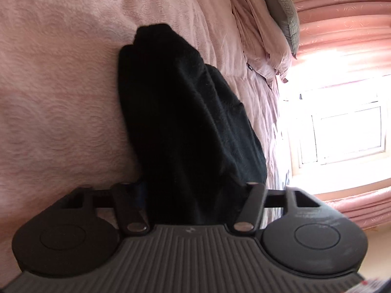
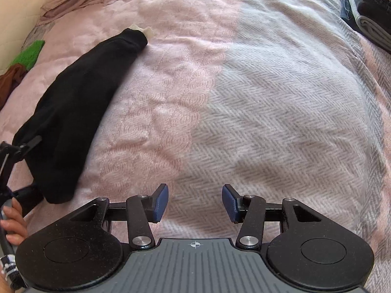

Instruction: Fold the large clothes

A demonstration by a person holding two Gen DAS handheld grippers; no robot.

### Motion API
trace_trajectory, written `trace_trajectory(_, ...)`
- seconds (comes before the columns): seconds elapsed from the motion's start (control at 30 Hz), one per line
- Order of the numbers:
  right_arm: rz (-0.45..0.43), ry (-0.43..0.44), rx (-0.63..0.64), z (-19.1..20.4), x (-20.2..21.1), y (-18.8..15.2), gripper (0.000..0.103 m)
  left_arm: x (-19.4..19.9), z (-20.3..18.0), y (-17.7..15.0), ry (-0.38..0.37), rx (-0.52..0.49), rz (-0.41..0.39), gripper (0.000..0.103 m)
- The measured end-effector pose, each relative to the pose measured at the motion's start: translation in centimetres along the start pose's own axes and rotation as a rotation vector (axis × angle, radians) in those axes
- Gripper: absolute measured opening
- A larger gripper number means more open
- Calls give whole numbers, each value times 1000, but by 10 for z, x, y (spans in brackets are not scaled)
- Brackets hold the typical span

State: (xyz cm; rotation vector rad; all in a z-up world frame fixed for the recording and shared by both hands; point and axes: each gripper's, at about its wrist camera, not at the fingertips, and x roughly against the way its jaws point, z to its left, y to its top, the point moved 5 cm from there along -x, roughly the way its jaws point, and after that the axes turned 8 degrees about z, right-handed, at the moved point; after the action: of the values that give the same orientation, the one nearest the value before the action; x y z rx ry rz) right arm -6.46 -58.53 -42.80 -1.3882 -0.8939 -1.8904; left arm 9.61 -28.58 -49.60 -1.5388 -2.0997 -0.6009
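Mid-fold: left gripper (image 1: 193, 195) clamped on black fleecy garment (image 2: 73, 102) near pink bedspread's (image 2: 171, 48) left edge; right gripper (image 2: 195, 202) agape, empty, needing the garment's free end.

The right gripper (image 2: 195, 204) points steeply downward, its blue-padded fingers (image 2: 161, 202) standing well apart with nothing between them. At the near left, a hand (image 2: 13, 222) wraps round the handle of the left gripper (image 2: 23, 166), whose fingers reach forward into black fabric (image 2: 73, 112). From its own wrist view, that fabric hides the fingertips entirely.
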Motion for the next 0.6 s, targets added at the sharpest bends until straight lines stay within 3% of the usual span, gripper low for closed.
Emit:
trace_trajectory(0.1, -2, 13, 12, 1, 1, 1, 46, 1, -4, 5, 14, -15, 23, 18)
trace_trajectory(0.17, 0, 34, 26, 4, 2, 1, 46, 15, -17, 9, 50, -104, 50, 17)
trace_trajectory(0.37, 54, 83, 72, 21, -3, 0, 46, 68, -42, 41, 183, -276, 149, 16)
trace_trajectory(0.43, 81, 155, 87, 29, -4, 3, 46, 74, -34, 50, 229, -309, 188, 17)
trace_trajectory(0.53, 94, 292, 131, 38, -7, 27, 47, 57, -19, 52, 218, -270, 234, 20)
trace_trajectory(0.6, 109, 365, 179, 42, -11, 56, 59, 54, -11, 45, 211, -249, 210, 24)
